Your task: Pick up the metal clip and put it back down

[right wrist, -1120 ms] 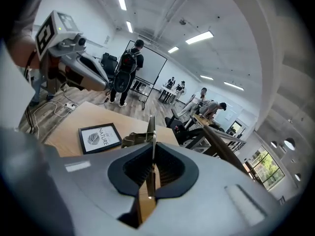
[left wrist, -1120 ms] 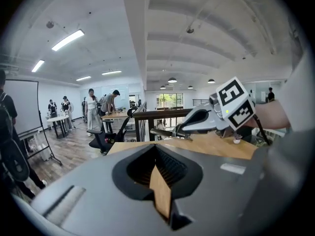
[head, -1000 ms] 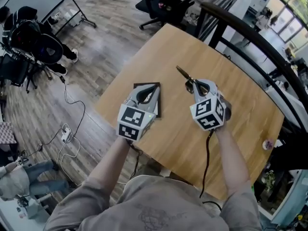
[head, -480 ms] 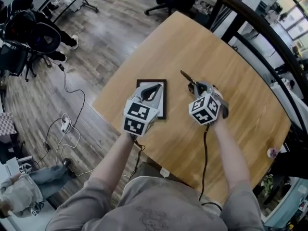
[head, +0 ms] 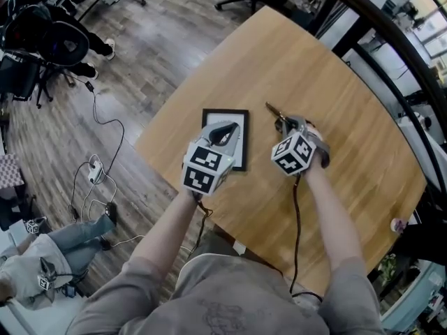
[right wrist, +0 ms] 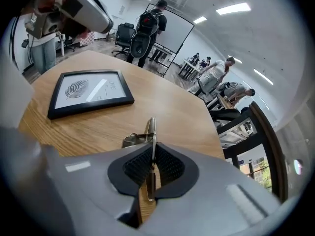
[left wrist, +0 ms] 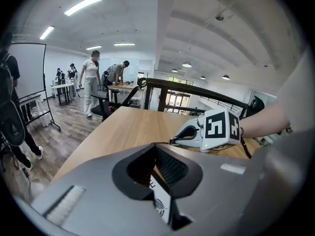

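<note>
One right gripper [right wrist: 152,154] — near-closed, clamping metal clip [right wrist: 150,128]

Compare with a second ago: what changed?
Both claws came down closer to the table. Nothing was taken hold of or let go. As before: the right claw is shut on the metal clip, the left claw is shut and empty over the picture frame, and the frame lies flat in place.

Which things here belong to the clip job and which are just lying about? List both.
Job in hand:
- metal clip, clamped in the right gripper
- wooden table, where it goes back down

Lying about:
- framed leaf print
- left gripper, holding nothing
</note>
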`<state>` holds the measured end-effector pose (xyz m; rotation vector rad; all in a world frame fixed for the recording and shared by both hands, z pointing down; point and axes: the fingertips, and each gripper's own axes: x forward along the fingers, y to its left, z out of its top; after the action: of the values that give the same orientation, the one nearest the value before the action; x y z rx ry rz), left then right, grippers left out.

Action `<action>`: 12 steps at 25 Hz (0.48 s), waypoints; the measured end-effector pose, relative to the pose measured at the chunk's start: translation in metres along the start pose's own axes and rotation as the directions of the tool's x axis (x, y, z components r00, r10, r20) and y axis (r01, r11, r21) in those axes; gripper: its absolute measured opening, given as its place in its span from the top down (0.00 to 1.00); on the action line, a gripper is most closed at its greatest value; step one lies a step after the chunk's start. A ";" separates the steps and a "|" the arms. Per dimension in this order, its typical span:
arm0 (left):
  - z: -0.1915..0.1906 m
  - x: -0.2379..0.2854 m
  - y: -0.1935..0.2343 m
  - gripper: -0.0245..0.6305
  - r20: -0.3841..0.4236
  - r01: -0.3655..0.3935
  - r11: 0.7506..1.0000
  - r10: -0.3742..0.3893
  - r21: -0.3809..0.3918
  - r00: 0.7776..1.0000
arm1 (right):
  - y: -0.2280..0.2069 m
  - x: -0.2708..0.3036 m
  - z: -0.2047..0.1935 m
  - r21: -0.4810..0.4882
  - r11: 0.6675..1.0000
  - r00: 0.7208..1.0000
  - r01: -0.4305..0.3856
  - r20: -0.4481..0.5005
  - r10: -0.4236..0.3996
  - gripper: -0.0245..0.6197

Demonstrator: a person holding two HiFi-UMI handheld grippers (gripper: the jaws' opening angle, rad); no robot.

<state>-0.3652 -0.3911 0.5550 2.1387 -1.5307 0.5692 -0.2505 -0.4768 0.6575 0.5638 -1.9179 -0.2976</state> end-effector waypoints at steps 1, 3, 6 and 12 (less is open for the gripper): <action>-0.001 0.000 0.002 0.96 -0.001 -0.003 1.000 0.003 -0.005 1.000 | 0.000 0.002 0.001 -0.004 1.000 1.000 0.006 -0.001 -0.006 0.94; -0.002 -0.003 0.007 0.96 0.003 -0.007 1.000 0.007 -0.018 1.000 | 0.001 0.003 0.004 0.012 1.000 1.000 -0.002 0.002 0.002 0.94; -0.004 -0.006 0.007 0.96 0.003 -0.002 1.000 0.002 -0.026 1.000 | 0.012 0.001 0.007 0.105 0.990 0.995 -0.096 0.015 0.095 0.84; 0.001 -0.016 -0.002 0.96 0.007 0.010 1.000 -0.010 -0.001 1.000 | 0.023 -0.024 0.009 0.195 0.961 0.981 -0.195 0.056 0.188 0.75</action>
<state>-0.3676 -0.3787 0.5443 2.1489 -1.5230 0.5575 -0.2563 -0.4456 0.6453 0.5015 -2.0348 0.0104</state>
